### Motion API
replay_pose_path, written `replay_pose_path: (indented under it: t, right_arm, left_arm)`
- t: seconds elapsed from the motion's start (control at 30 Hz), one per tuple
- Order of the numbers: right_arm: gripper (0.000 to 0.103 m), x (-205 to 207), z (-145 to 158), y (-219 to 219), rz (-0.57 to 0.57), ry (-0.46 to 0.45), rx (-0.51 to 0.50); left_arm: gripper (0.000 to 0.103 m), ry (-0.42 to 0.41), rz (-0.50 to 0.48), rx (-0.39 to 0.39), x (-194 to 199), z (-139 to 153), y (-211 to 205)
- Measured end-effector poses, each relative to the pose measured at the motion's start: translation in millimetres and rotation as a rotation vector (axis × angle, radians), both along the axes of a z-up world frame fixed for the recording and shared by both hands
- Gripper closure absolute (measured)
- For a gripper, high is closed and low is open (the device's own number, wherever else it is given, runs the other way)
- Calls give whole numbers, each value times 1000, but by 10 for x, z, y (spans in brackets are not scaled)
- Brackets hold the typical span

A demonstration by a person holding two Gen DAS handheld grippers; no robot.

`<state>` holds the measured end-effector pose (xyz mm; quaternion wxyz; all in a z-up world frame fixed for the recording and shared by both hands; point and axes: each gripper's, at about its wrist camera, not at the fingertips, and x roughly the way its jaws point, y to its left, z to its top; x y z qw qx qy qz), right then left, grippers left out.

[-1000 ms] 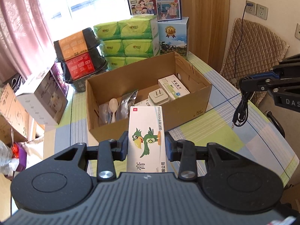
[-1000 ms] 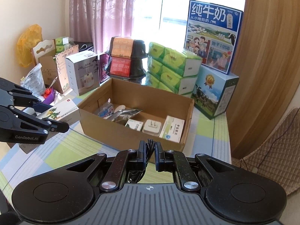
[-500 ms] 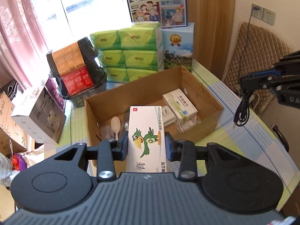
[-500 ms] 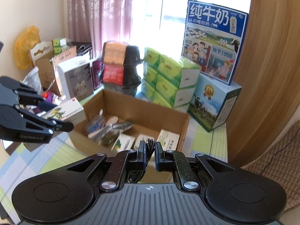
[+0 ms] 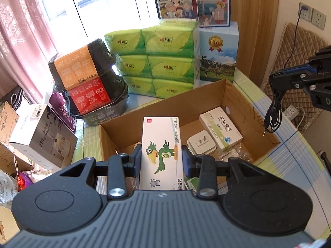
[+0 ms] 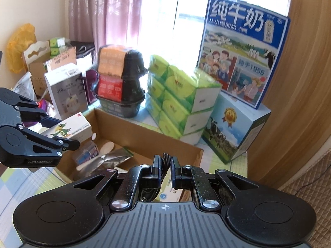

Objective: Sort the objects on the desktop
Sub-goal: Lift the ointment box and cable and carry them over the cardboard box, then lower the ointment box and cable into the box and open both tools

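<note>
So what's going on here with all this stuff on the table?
A person is sorting things into an open cardboard box with two handheld grippers. The left gripper is shut on a white medicine box with a green parrot, held above the box. The right gripper grips a coiled black cable, also over the box. A wall plug, another medicine carton and a spoon already lie inside.

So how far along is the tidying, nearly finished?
Well along, it seems. The cardboard box already holds a white plug, a small medicine box and a spoon. In hand: the left gripper clamps a parrot-printed box; the right gripper pinches a black cable. Both remain to be dropped in.
</note>
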<state>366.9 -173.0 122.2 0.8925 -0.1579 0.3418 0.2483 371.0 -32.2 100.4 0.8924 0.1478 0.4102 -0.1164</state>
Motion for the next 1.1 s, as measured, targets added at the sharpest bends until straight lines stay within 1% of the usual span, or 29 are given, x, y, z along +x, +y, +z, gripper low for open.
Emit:
replay_pose_path:
  t: [0.17,0.27,0.4,0.6,1.1]
  right_arm:
    - [97,197,-152,69,7,54,-16]
    - [97,269,-239,118,10,65,-37]
    - [97,360,-323,162,7,84,-36]
    - [98,442,-413,237,13,98,-50]
    - [97,580,-606,298,16,121,-73]
  left_arm:
    - [70,18,2,13,156,-140,-7]
    - [70,27,5,13,230,-215,-11]
    - [70,35,5,19,313,-298,-23]
    - [70,42,6,14,416,-389,-26]
    - [70,61,15,-32,621,-597,-28]
